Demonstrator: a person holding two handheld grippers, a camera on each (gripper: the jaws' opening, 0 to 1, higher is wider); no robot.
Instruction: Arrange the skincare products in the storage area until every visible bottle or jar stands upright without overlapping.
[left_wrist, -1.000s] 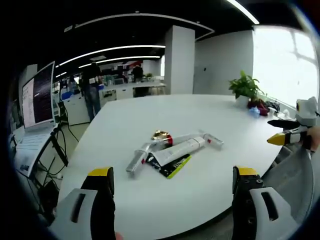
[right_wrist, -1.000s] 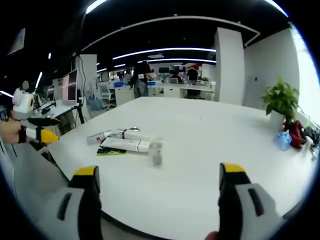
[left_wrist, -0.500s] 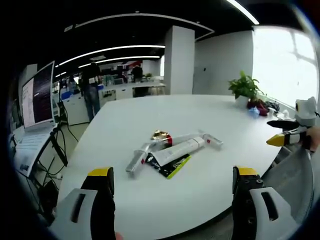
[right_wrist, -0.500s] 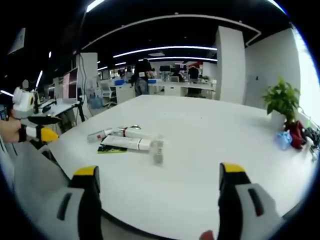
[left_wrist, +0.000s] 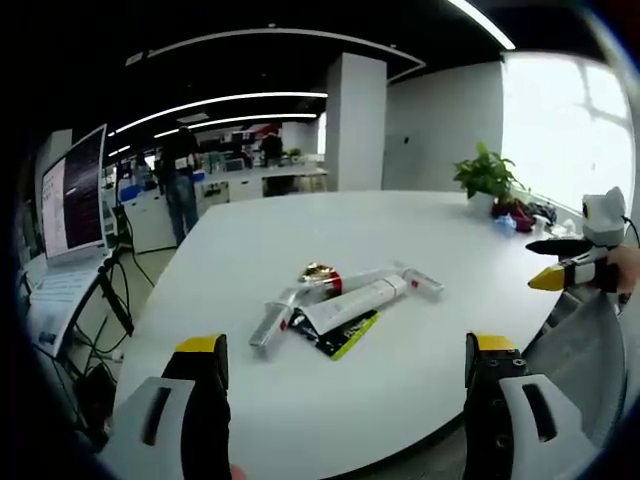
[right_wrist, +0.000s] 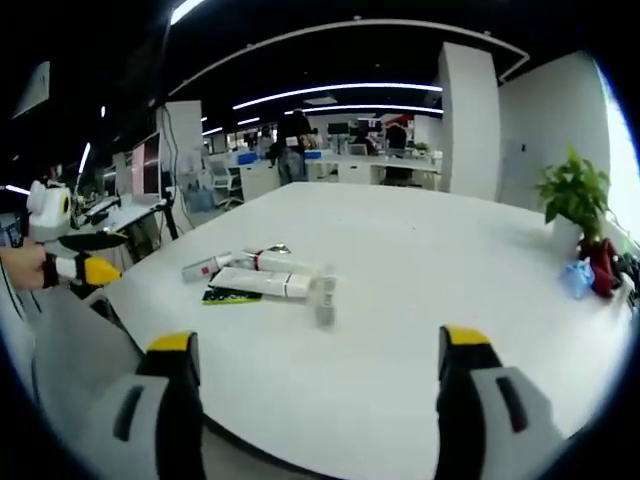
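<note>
Skincare products lie in a loose pile on the white table (left_wrist: 250, 240). In the pile are a long white tube (left_wrist: 357, 299), a silver tube (left_wrist: 268, 322), a gold-capped piece (left_wrist: 319, 270), a small clear bottle (left_wrist: 423, 283) and a black-green sachet (left_wrist: 346, 335). All lie flat and some overlap. My left gripper (left_wrist: 346, 345) is open, short of the pile, over the table's near edge. The right gripper view has the white tube (right_wrist: 264, 283), the clear bottle (right_wrist: 325, 300), the silver tube (right_wrist: 204, 268) and the sachet (right_wrist: 228, 296). My right gripper (right_wrist: 318, 340) is open and holds nothing.
A potted plant (left_wrist: 487, 176) stands at the table's far side with small blue and red items beside it. A laptop (left_wrist: 75, 192) on a stand sits off the table to the left. The right gripper (left_wrist: 566, 274) shows at the right edge. The left gripper (right_wrist: 76, 268) shows beyond the table's left edge. People stand at desks far behind.
The right gripper's camera has shifted a little, so the pile sits slightly lower in that view. Nothing on the table has moved, and both grippers stay open.
</note>
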